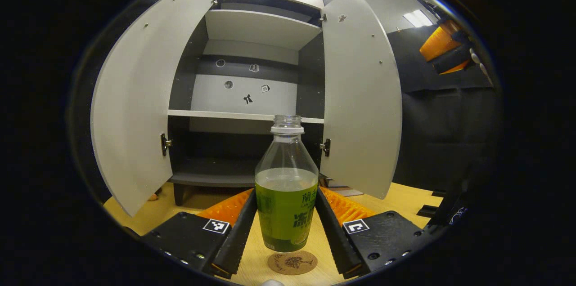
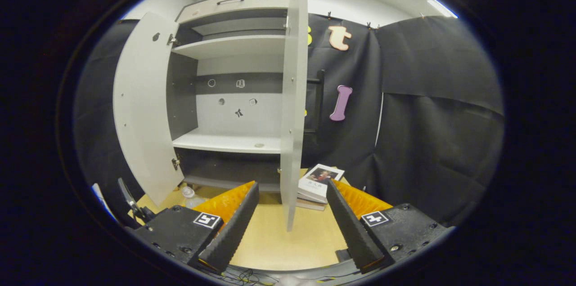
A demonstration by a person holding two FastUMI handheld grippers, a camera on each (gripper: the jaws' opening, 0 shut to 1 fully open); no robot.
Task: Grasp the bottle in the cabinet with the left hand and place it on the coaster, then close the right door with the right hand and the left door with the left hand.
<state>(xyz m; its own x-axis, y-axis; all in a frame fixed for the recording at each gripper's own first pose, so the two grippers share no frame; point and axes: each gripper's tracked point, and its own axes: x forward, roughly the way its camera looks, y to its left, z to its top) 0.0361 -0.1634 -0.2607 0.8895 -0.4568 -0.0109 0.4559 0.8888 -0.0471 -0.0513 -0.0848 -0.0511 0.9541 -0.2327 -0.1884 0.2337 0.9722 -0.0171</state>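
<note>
Green-labelled bottle in left claw | coaster edge cut off

A light wooden table carries everything here. The cabinet stands on it at the back, raised on short dark feet, with both doors swung open over the tabletop. In front of the cabinet, on the near part of the table, lies a round cork coaster, flat on the wood. In the right gripper view, a small stack of books lies on the table just beside the cabinet's right side, partly behind the edge of the open right door. The cabinet's middle shelf holds one small round spot, too small to identify.
</note>
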